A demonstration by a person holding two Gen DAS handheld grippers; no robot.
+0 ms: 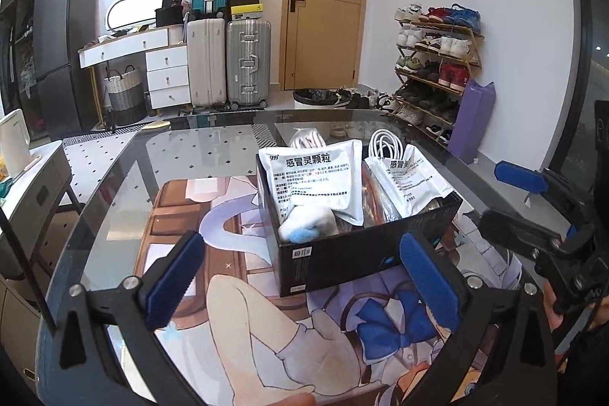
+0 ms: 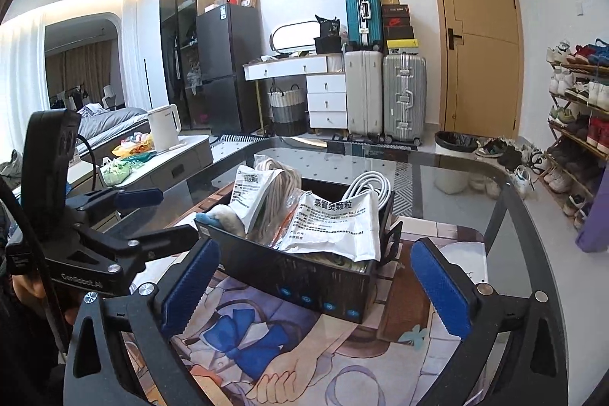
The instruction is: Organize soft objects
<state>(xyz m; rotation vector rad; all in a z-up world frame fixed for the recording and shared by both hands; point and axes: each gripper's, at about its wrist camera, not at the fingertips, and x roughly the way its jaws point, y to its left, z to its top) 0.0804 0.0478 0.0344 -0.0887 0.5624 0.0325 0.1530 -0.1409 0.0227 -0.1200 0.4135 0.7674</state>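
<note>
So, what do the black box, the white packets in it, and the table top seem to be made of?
Black box: likely printed cardboard, matte, with sharp folded edges.
White packets: probably plastic or foil film, slightly glossy and creased.
Table top: glass, since the floor shows through it and it reflects light.

Looked like a lived-in home, a studio flat: beyond the gripper stood stacked suitcases (image 1: 228, 63), a fridge (image 1: 62, 56) and a door (image 1: 323, 2); off right, a crowded shoe rack (image 1: 437, 63); far left, a bed (image 2: 110, 122).
</note>
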